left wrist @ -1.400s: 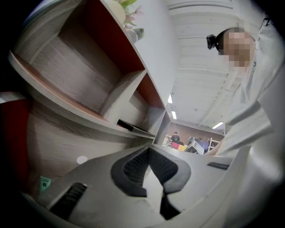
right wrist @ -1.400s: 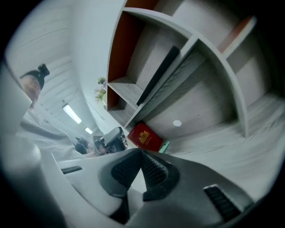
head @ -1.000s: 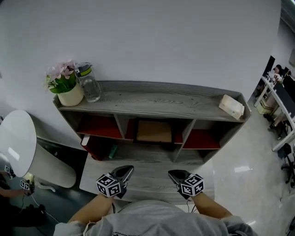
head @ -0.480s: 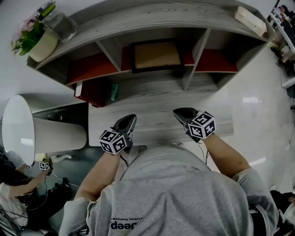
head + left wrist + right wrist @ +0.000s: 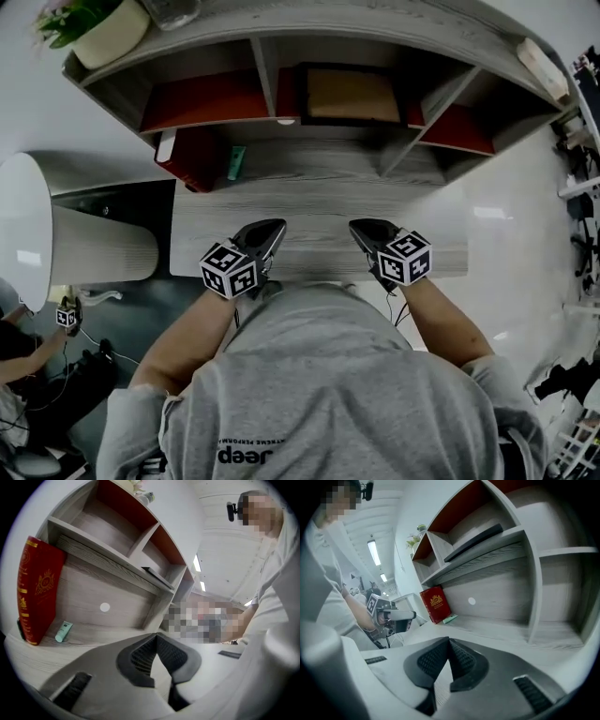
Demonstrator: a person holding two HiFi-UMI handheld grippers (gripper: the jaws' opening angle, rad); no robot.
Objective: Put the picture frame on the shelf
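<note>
Your left gripper point(image 5: 270, 231) is closed: its pads meet at the tips and nothing is between them. Your right gripper point(image 5: 360, 228) is closed in the same way and is also empty. The two hang side by side, a little apart, over the near part of the desk point(image 5: 319, 202), and both point at the shelf point(image 5: 375, 21).

The frame point(image 5: 349, 94) is in the shelf's middle compartment, with its dark border and brown face turned up toward your head. Seen from the right gripper view, it is a dark flat slab lying across the compartment's board. It is well apart from both grippers, and neither one touches it.

The compartments on either side have red backs. Below them, at the left end of the desk, a red book point(image 5: 187, 159) stands against the shelf with a teal tube point(image 5: 236, 161) just beside it. On the shelf's top board there is a plant pot point(image 5: 105, 33) at the left end and a pale box point(image 5: 544, 64) at the right end.
</note>
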